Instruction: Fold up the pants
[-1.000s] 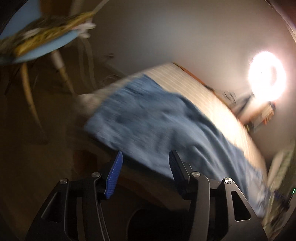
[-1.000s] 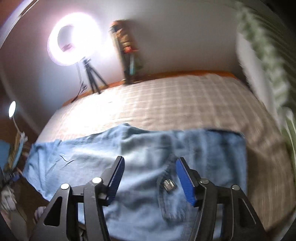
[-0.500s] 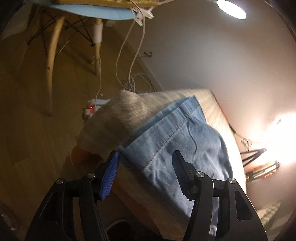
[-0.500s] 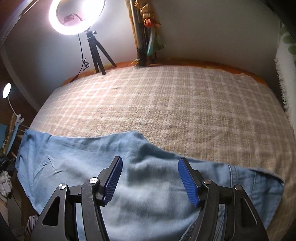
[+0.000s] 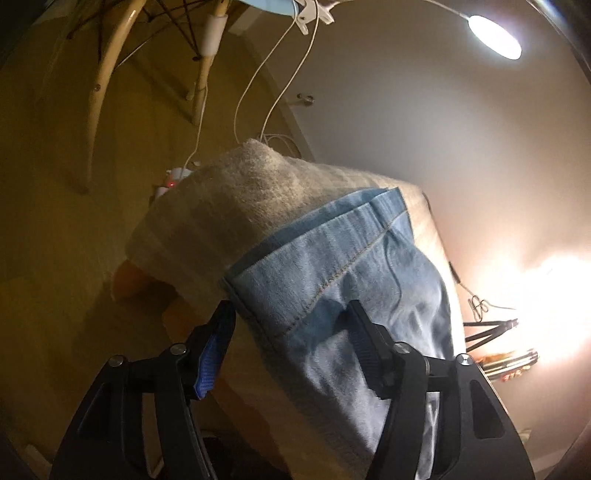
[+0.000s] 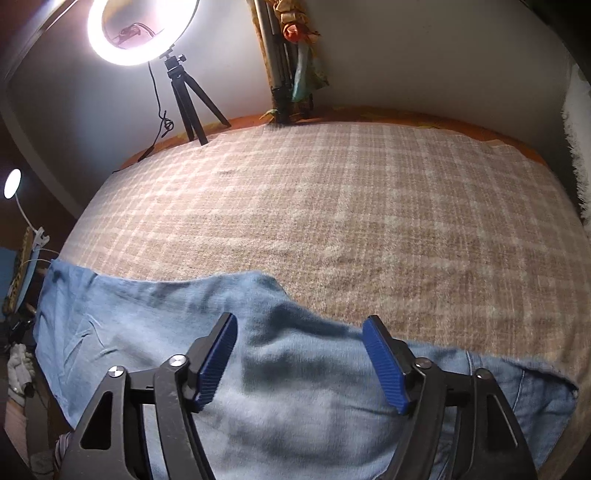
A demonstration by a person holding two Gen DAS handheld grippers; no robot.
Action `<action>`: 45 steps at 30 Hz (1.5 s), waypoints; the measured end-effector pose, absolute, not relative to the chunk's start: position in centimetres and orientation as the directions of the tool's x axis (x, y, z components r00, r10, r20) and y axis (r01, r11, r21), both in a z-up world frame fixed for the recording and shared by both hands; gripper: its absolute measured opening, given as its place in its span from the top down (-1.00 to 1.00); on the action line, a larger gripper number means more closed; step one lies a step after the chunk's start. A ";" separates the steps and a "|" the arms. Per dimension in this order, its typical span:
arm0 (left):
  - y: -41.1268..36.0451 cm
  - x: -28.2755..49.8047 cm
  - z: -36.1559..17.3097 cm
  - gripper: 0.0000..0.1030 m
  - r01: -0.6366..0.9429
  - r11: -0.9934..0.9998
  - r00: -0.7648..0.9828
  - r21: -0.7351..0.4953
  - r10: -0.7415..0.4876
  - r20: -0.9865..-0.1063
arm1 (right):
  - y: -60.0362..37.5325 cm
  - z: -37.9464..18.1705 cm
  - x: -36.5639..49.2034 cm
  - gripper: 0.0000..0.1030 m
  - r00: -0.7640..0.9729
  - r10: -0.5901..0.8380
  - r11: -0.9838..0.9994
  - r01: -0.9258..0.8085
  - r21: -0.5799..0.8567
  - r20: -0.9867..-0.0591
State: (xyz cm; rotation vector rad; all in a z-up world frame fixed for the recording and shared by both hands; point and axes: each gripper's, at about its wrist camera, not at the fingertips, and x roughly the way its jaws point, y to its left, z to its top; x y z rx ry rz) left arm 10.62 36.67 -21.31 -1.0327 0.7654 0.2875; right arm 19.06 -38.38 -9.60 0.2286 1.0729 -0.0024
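Observation:
Light blue jeans (image 6: 155, 332) lie flat along the near edge of a bed with a beige checked blanket (image 6: 332, 206). In the left wrist view the hemmed leg ends (image 5: 332, 251) reach the bed's corner and drape a little over the edge. My left gripper (image 5: 290, 314) is open, its jaws on either side of the lower hem corner, holding nothing. My right gripper (image 6: 301, 332) is open just above the jeans' crotch area, near the far edge of the denim, holding nothing.
A ring light on a tripod (image 6: 144, 29) stands beyond the bed at the back left. Folded tripods (image 6: 284, 74) lean on the wall. A chair's legs (image 5: 99, 81), white cables (image 5: 258, 74) and a power strip (image 5: 173, 177) are on the wooden floor left of the bed. A small lamp (image 5: 495, 31) glows.
The left gripper has swung to the leg hems at the bed's corner and come closer. The right gripper has moved forward over the jeans toward their far edge. Both stay open.

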 end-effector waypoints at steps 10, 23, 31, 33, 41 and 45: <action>33.2 11.6 -16.5 0.81 -0.559 0.700 0.681 -0.445 0.082 -0.728 | -41.0 -10.6 21.5 -0.54 0.447 0.170 0.961 0.121 0.247 -0.878; 32.6 12.4 -13.8 0.86 -0.542 0.783 0.680 -0.304 0.196 -0.706 | -35.0 -11.8 22.9 0.87 0.445 0.152 0.988 -0.060 0.140 -0.883; 34.0 11.5 -16.9 0.85 -0.552 0.744 0.676 -0.376 0.135 -0.725 | -33.1 -12.2 23.9 0.52 0.405 -0.025 0.999 -0.013 -0.033 -0.914; 34.0 11.2 -16.7 0.85 -0.531 0.755 0.696 -0.385 0.129 -0.706 | -32.2 -10.7 23.9 0.15 0.439 -0.062 0.998 0.007 -0.066 -0.896; 34.8 10.6 -16.3 0.77 -0.458 0.736 0.761 -0.498 0.035 -0.648 | -25.4 -4.9 24.1 -0.14 0.521 0.122 0.992 -0.101 0.081 -0.845; 35.9 9.7 -18.0 0.01 -0.470 0.651 0.774 -0.596 -0.020 -0.632 | -19.1 -4.0 24.8 -0.14 0.500 0.215 0.970 -0.206 0.125 -0.839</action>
